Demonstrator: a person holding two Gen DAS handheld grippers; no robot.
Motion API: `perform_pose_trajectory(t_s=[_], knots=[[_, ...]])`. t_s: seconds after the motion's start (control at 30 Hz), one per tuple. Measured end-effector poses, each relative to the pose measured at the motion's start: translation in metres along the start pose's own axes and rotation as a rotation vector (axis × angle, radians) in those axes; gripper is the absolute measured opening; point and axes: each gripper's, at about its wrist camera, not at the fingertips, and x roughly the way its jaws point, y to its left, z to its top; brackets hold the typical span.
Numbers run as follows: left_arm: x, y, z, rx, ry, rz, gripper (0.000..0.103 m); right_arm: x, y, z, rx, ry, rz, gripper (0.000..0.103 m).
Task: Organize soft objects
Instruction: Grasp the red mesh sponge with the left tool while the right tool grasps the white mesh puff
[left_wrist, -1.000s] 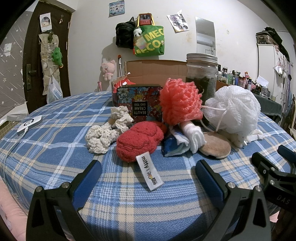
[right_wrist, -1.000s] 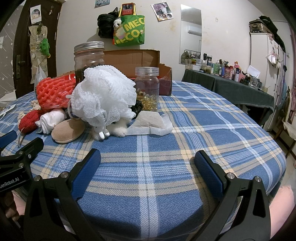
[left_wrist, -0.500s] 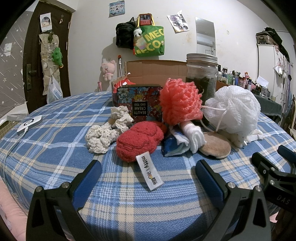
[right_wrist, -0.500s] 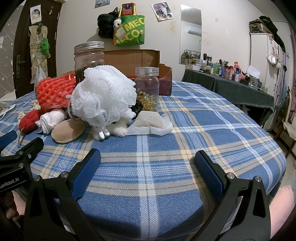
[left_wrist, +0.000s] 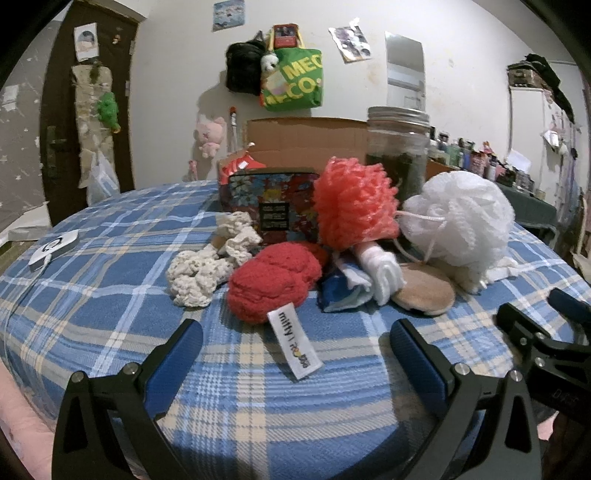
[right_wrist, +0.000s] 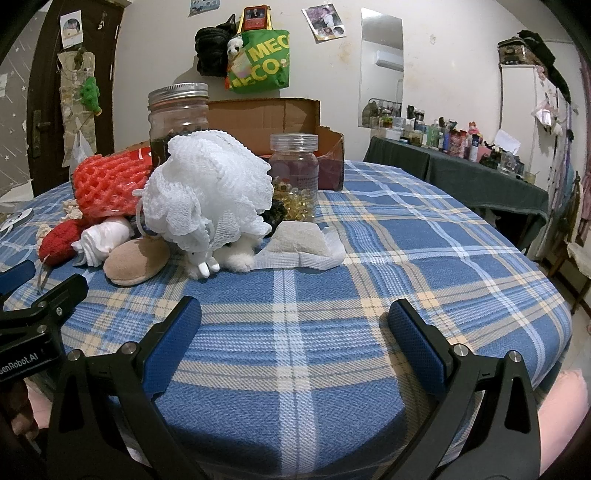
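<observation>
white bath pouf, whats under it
Under the white bath pouf a small white plush toy pokes out, lying on the plaid tablecloth. Most of the toy's body is covered, so its shape cannot be told.

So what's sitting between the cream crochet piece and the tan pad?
In the left wrist view, a red knitted piece, a blue cloth and a rolled white cloth lie between the cream crochet piece and tan pad.

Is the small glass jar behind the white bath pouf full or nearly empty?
Partly filled. The small jar, standing upright with its lid on, holds golden capsules only in its lower part.
</observation>
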Motion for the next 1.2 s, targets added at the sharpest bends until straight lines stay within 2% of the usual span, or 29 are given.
perform_pose_trajectory(t_s=[0.17, 0.37, 0.53, 0.83, 0.93, 1.1, 1.2], knots=[[-0.016, -0.001, 0.018, 0.007, -0.025, -0.030, 0.103, -0.012, -0.005, 0.013, 0.002, 0.001, 0.039, 0.103], [-0.031, 0.004, 0.042, 0.018, -0.055, -0.089, 0.103, -0.020, -0.005, 0.041, -0.021, -0.056, 0.091, 0.103], [-0.021, 0.002, 0.064, 0.042, -0.042, -0.148, 0.103, -0.016, -0.007, 0.070, -0.023, -0.070, 0.197, 0.103], [0.005, -0.005, 0.090, 0.094, 0.000, -0.207, 0.100, 0.025, -0.005, 0.100, -0.070, 0.031, 0.361, 0.103], [0.013, -0.005, 0.092, 0.103, 0.025, -0.218, 0.094, 0.037, 0.000, 0.103, -0.086, 0.058, 0.390, 0.103], [0.025, -0.008, 0.092, 0.117, 0.053, -0.221, 0.092, 0.051, 0.004, 0.102, -0.098, 0.090, 0.437, 0.100], [0.028, -0.009, 0.091, 0.121, 0.069, -0.226, 0.088, 0.058, 0.003, 0.101, -0.088, 0.111, 0.464, 0.097]])
